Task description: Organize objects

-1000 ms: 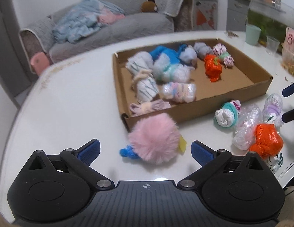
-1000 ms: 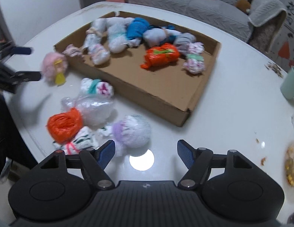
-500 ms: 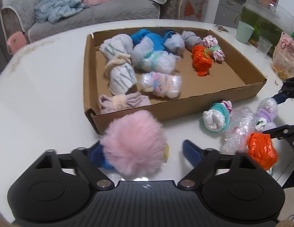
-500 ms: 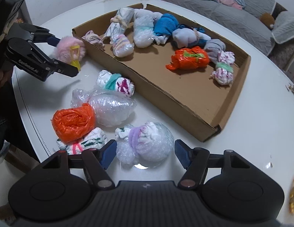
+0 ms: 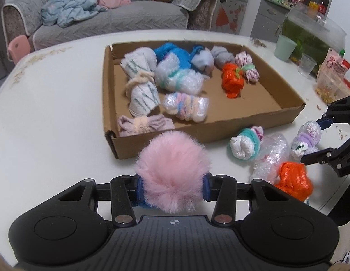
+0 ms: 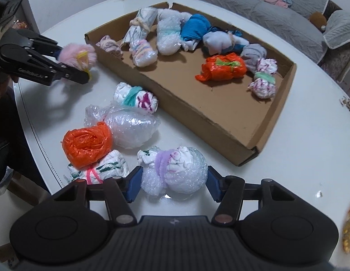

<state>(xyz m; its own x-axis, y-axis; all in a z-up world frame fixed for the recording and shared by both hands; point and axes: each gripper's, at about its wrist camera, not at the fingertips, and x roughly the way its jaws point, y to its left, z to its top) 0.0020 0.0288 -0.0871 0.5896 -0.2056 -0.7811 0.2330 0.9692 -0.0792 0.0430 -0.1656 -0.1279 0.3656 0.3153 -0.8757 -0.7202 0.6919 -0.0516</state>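
Your left gripper [image 5: 171, 185] was closing on the pink pompom [image 5: 172, 171], your right gripper [image 6: 172, 184] around the bubble-wrapped bundle [image 6: 175, 169]; soft fluff risked slipping free.

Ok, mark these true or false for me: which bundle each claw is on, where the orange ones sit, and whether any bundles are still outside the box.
1. The left claw has the pink fluffy ball between its closing jaws. True.
2. The right claw is around an orange bundle. False: its closing jaws flank the bubble-wrapped bundle with a purple band.
3. One orange bundle lies inside the cardboard box. True.
4. Every bundle is already in the box. False: several lie on the white table, including another orange one.
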